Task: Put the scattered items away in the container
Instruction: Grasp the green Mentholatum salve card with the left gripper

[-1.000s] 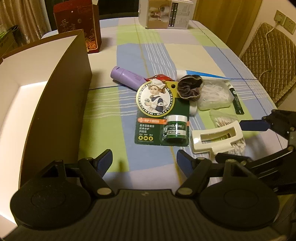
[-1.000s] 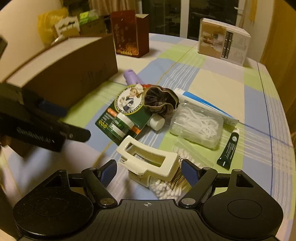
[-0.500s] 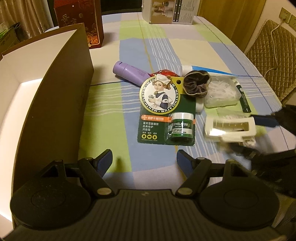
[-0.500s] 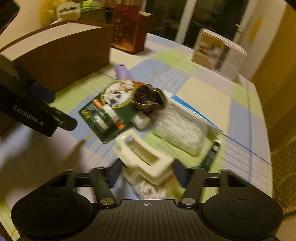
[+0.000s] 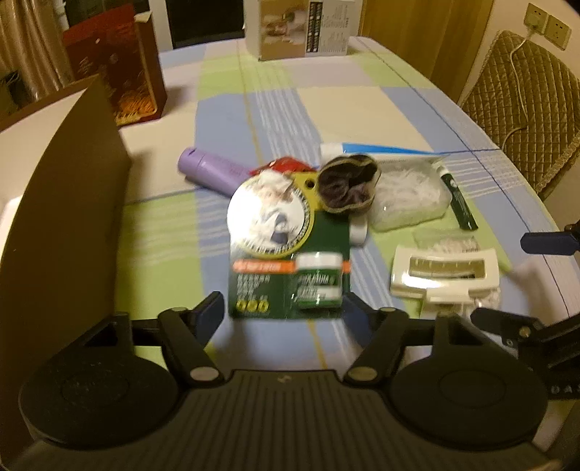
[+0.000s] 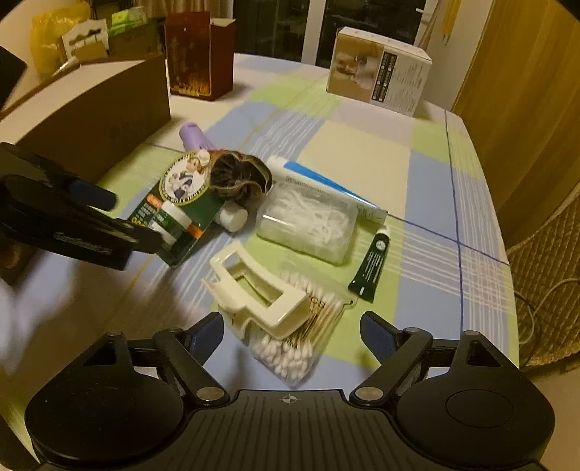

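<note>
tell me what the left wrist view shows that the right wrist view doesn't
Only the left wrist view shows the red packet behind the salve card, the wall sockets, and the container's pale inside.

Only the right wrist view shows the yellow bag and the cotton swab bag in full.

Both show the salve card, hair claw, scrunchie, purple bottle, and both hand-held grippers open.

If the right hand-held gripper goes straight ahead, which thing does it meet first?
Most likely the cream hair claw clip, lying on the bag of cotton swabs directly ahead of the open right hand-held gripper; depth is uncertain.
</note>
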The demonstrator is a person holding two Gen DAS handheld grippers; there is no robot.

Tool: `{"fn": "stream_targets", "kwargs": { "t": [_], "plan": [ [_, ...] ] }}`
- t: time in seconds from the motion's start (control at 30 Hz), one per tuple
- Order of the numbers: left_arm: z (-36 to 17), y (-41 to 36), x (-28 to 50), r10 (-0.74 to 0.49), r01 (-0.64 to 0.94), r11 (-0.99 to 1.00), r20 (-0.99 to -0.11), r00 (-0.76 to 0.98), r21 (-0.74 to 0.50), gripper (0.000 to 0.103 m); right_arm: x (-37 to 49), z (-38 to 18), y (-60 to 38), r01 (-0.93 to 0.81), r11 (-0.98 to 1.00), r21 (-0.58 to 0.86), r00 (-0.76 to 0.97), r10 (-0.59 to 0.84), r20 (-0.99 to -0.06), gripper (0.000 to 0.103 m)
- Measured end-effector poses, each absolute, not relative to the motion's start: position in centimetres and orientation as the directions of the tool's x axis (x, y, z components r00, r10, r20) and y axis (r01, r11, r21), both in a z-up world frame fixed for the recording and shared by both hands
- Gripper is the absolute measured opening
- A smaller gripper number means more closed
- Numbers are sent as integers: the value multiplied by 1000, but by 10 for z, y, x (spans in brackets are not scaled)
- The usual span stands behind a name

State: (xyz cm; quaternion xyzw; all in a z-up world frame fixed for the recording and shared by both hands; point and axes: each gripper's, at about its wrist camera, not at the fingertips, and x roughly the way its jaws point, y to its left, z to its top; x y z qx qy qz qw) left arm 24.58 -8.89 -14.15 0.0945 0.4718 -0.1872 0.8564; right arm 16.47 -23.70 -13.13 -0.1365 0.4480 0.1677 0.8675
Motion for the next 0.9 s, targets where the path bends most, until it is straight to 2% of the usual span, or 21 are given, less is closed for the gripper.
{"fn": "stream_targets", "kwargs": {
  "t": [0.13,0.23,0.27,0.57,0.83,0.9],
  "plan": [
    [-145,-100,251,-251,432,902,-829,499,-13,50,169,-132,-244,-389,919,-68,543,170,-823,88],
    [-150,-108,252,-258,460,888,-831,494,-3,30,169,-131,-246,-392,918,-63,555,181,-812,88],
    [-153,-110,252,-248,459,888,-836,490,5,27,169,-130,-246,-398,915,-64,559,186,-808,88],
    [-152,-85,236,-163,355,935,-887,432,2,26,164,-135,-229,-531,841,-100,568,266,-779,88],
    [-156,-73,241,-176,330,944,-875,452,-20,29,171,-152,-216,-604,782,-150,551,274,-788,87],
    [-157,-73,242,-181,334,942,-870,458,-20,28,173,-157,-214,-614,776,-146,539,276,-796,74]
  ]
}}
